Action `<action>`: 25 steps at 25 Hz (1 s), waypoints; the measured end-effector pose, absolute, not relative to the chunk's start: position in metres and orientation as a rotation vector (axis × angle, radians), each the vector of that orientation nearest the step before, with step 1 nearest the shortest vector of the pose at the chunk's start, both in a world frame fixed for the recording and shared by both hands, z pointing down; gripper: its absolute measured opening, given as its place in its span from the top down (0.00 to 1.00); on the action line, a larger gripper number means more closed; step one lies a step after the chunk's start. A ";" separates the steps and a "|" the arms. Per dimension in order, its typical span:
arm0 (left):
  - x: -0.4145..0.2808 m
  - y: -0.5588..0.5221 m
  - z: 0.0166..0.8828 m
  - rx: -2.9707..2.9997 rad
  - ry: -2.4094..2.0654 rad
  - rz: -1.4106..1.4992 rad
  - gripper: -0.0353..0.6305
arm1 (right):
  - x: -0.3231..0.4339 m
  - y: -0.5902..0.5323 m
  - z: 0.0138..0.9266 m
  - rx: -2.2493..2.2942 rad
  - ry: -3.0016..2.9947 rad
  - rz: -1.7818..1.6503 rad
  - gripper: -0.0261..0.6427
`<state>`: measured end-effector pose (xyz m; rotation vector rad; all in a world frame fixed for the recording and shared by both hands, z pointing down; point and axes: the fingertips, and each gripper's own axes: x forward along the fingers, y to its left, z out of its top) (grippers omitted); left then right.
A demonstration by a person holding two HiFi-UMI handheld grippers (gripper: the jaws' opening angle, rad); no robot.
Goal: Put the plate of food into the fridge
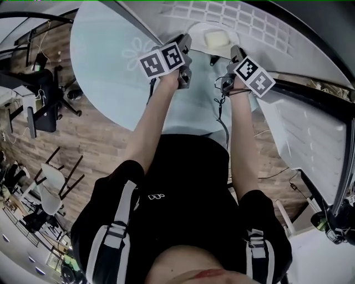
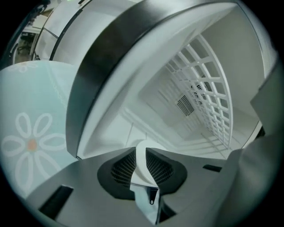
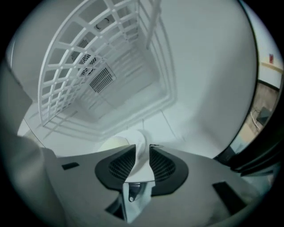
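Observation:
A white plate [image 1: 206, 29] with a pale yellow block of food [image 1: 214, 38] is held at the mouth of the open white fridge [image 1: 233, 14]. My left gripper [image 1: 184, 46] is shut on the plate's left rim and my right gripper [image 1: 234, 55] on its right rim. In the left gripper view the gripper [image 2: 141, 153] pinches the thin white plate edge [image 2: 141, 170] between its dark pads. The right gripper view shows that gripper [image 3: 142, 153] clamped on the plate rim [image 3: 140, 165], with the food [image 3: 113, 142] just beyond. Most of the plate is hidden behind the jaws.
Inside the fridge a white wire shelf [image 2: 208, 102] [image 3: 88, 66] hangs above a bare white floor [image 2: 133, 128]. A pale blue panel with a flower print [image 1: 108, 61] stands at left, edged by a dark seal [image 2: 102, 57]. The open white door [image 1: 310, 127] is at right. Chairs [image 1: 50, 188] stand behind.

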<state>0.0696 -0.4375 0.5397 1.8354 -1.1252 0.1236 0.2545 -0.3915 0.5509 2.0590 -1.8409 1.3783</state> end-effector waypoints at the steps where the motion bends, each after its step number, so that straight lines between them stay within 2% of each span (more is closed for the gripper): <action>1: 0.070 -0.434 0.536 1.844 -1.117 0.111 0.85 | 0.255 -0.389 0.548 2.062 -1.837 1.341 0.81; 5: 0.065 -0.431 0.515 1.908 -1.102 0.067 0.95 | 0.240 -0.392 0.519 2.086 -1.888 1.148 0.88; 8: 0.070 -0.417 0.482 2.066 -1.101 0.056 0.95 | 0.227 -0.385 0.481 2.074 -1.986 0.882 0.95; 16: 0.069 -0.368 0.386 2.498 -1.143 -0.002 0.95 | 0.164 -0.352 0.384 1.950 -2.240 0.321 0.95; 25: 0.053 -0.318 0.333 2.674 -1.188 -0.082 0.95 | 0.118 -0.308 0.337 1.835 -2.438 0.147 0.95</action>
